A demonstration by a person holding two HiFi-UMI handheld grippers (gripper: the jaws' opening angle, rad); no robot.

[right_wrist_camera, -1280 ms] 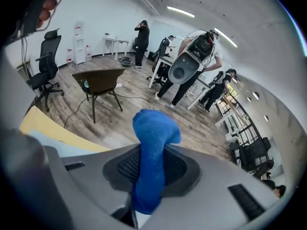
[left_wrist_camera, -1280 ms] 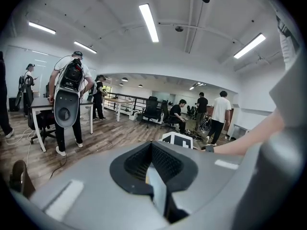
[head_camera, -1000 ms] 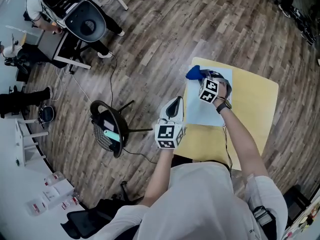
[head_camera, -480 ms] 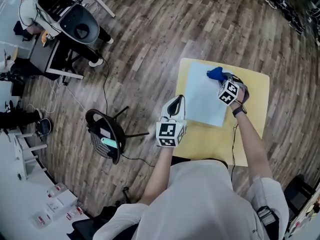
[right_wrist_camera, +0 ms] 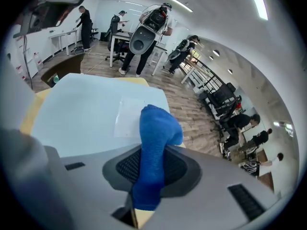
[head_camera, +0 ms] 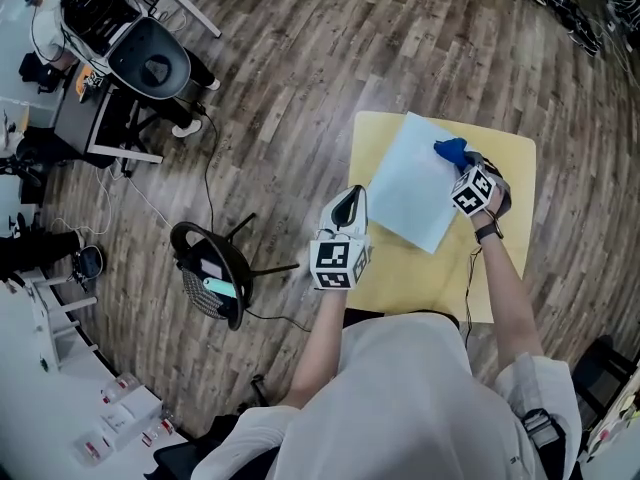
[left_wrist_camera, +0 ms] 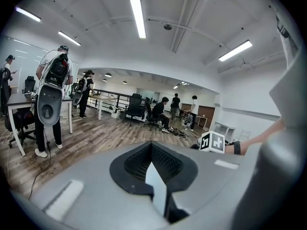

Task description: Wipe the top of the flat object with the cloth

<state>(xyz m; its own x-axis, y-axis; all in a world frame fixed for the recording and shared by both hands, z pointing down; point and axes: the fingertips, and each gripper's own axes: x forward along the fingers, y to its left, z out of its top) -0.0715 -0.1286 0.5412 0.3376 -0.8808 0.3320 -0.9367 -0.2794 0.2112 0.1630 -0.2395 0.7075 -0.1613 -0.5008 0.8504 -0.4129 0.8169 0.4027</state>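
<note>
A pale blue flat sheet lies on a small yellow table, turned askew. My right gripper is shut on a blue cloth, which rests at the sheet's right edge. In the right gripper view the blue cloth sticks out between the jaws, over the pale sheet. My left gripper hangs at the table's left edge, off the sheet, with its jaws together and nothing held. In the left gripper view the left gripper points out into the room.
A black stool with a wire basket stands on the wooden floor left of the table. Desks, chairs and people are farther off. White shelving runs along the lower left.
My right gripper has swept the blue cloth from the sheet's far left corner across to its right edge. The sheet has rotated on the table. My left gripper has barely moved.
</note>
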